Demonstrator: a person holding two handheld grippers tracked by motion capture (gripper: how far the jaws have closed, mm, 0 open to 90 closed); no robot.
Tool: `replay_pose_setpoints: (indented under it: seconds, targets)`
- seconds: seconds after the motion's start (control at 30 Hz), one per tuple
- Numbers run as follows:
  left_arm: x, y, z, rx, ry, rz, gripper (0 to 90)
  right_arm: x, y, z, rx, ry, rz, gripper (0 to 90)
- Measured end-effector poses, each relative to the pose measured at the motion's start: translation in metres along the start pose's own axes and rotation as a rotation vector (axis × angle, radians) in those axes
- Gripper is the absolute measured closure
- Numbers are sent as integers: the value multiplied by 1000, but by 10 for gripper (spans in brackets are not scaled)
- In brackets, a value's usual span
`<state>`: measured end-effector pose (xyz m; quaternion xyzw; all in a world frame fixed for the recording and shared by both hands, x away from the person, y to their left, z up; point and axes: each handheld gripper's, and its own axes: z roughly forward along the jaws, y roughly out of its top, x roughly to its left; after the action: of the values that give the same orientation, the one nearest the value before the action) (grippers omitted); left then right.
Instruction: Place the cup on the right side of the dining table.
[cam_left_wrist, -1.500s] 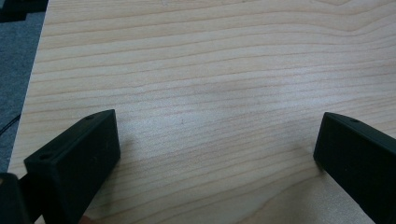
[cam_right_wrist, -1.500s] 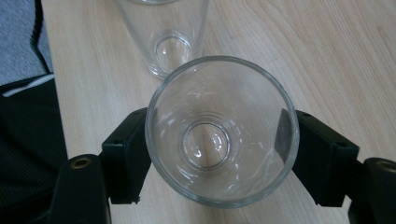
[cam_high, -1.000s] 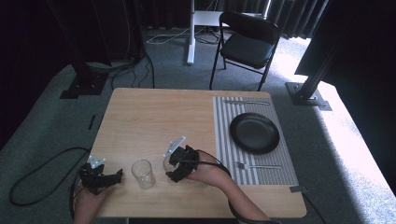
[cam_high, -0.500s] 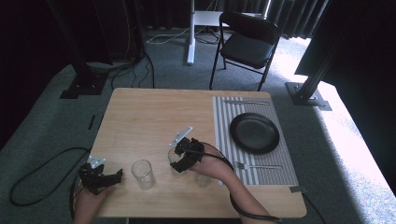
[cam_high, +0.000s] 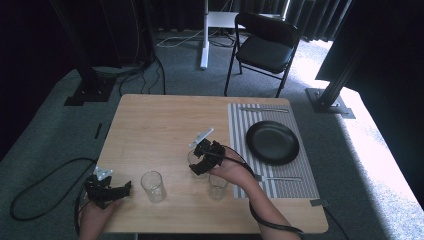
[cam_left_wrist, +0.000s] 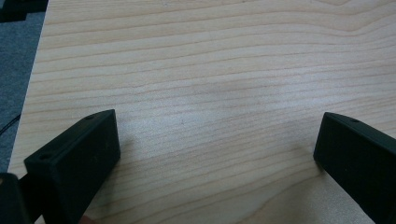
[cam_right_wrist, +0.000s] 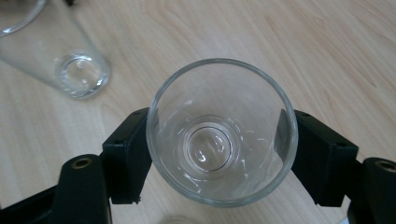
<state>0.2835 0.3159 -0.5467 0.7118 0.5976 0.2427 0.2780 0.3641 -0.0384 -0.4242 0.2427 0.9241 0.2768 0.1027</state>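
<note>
Grey carpet runs under everything, with dark curtains closing off the back of the room and a patch of daylight falling across the floor on the plate's side. Taking the black plate (cam_high: 272, 142) as the landmark: it sits on a striped placemat (cam_high: 240, 130) that covers that end of a light wooden table (cam_high: 150, 120). A fork (cam_high: 280, 178) lies on the mat on the near side of the plate, another piece of cutlery (cam_high: 262, 109) along the mat's far edge. Beyond the plate, off the table, stands a black folding chair (cam_high: 265, 47), next to it a white stand (cam_high: 204, 35), and cables trail over the carpet towards the dark frame feet.

The right gripper (cam_high: 202, 159) hangs over bare wood just off the mat's edge, beside the plate. Its jaws are pressed against both sides of a clear drinking glass (cam_right_wrist: 222, 130), upright and empty, seen straight down its mouth in the right gripper view. A second glass (cam_high: 218, 186) stands on the table just nearer the person, under the wrist. A third glass (cam_high: 153, 186) stands well apart from the plate, towards the near edge.

Farthest from the plate, at the table's near corner, the left gripper (cam_left_wrist: 215, 154) rests low with its jaws spread wide over plain wood grain, nothing between them.
</note>
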Motion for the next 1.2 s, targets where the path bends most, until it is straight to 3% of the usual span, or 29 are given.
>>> replay_pose_setpoints:
  seconds: [0.17,0.23,0.4,1.0,1.2]
  targets:
    - [0,0,0,0,0,0,7,-8,-2,1,20,-13,23,279]
    - [0,0,0,0,0,0,7,-13,-3,2,37,-38,50,278]
    - [0,0,0,0,0,0,7,-23,-7,-1,29,-55,93,279]
    - [0,0,0,0,1,-3,7,-62,-23,-22,15,-130,169,279]
    - [-1,1,0,3,7,-9,6,-83,-28,-25,25,-151,200,278]
